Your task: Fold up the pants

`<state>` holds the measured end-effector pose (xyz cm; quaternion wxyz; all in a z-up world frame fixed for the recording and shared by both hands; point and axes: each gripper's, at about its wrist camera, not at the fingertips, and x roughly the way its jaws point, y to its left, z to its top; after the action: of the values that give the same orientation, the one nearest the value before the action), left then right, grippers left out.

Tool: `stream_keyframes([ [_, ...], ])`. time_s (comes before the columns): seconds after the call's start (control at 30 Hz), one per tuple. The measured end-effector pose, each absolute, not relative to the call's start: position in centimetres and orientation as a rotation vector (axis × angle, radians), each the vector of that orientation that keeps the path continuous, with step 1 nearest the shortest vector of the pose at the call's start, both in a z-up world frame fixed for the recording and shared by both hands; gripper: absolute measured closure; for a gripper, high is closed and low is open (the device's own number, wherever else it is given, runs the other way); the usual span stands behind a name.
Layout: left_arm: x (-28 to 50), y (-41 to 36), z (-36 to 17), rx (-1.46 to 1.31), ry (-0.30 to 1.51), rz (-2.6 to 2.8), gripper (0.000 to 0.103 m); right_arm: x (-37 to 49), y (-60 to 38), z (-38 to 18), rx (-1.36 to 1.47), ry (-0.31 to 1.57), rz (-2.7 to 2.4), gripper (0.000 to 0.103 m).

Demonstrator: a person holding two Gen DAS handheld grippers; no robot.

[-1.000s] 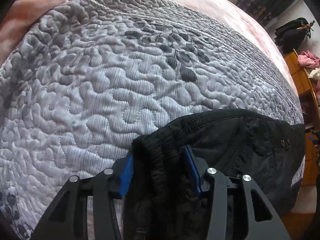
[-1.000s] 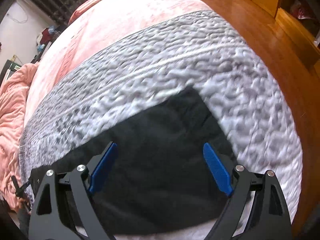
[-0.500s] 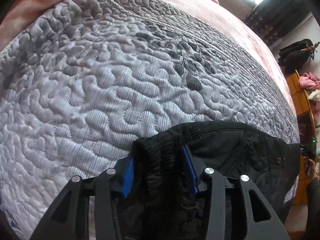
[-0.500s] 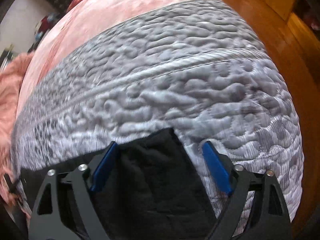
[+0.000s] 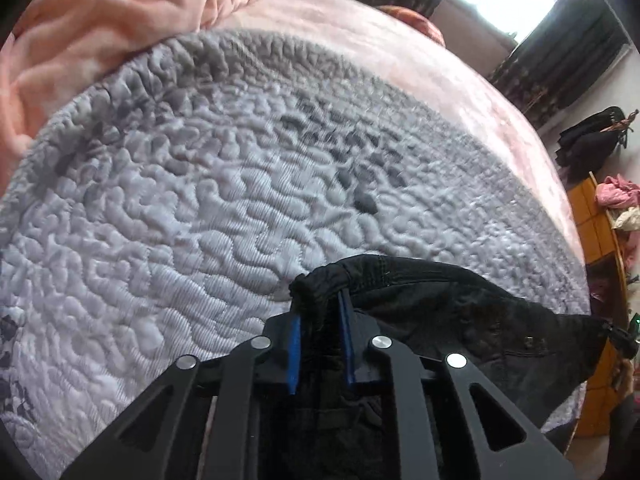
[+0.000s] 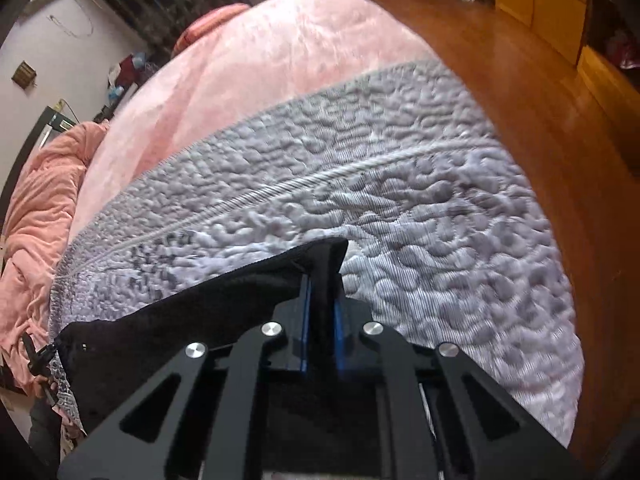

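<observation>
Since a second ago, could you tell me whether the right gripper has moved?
Yes: the right gripper slid to the pants corner beside the grey quilt, closing on it.

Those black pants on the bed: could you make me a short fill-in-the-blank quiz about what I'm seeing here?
1. Both tools are shut on the ____ pants.
2. The pants lie on a grey quilted ____.
3. Beyond the grey cover, the bedding is ____ in colour.
4. The right tool grips the pants at a ____ of the fabric.

Missing words: black; bedspread; pink; corner
</observation>
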<state>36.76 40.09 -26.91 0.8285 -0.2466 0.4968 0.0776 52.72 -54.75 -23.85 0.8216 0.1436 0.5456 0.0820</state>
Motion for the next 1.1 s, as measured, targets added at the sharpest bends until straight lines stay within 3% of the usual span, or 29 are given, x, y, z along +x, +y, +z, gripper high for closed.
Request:
stream_keyframes([
  [0.47, 28.5, 38.6, -17.8, -0.580, 0.886, 0.039, 0.089, 35.6, -58.3, -12.7, 0.385, 0.957, 0.105, 0.097],
  [0.73, 22.4, 37.8, -15.7, -0.603, 0.844, -0.003, 0.089, 26.1, -60.4, -13.7, 0.469, 0.907, 0.056, 0.096],
  [1.1, 15.7, 37.7, -17.3, -0.663, 0.842, -0.001, 0.089, 17.9, -61.3, -15.5, 0.505, 0.857, 0.022, 0.095],
])
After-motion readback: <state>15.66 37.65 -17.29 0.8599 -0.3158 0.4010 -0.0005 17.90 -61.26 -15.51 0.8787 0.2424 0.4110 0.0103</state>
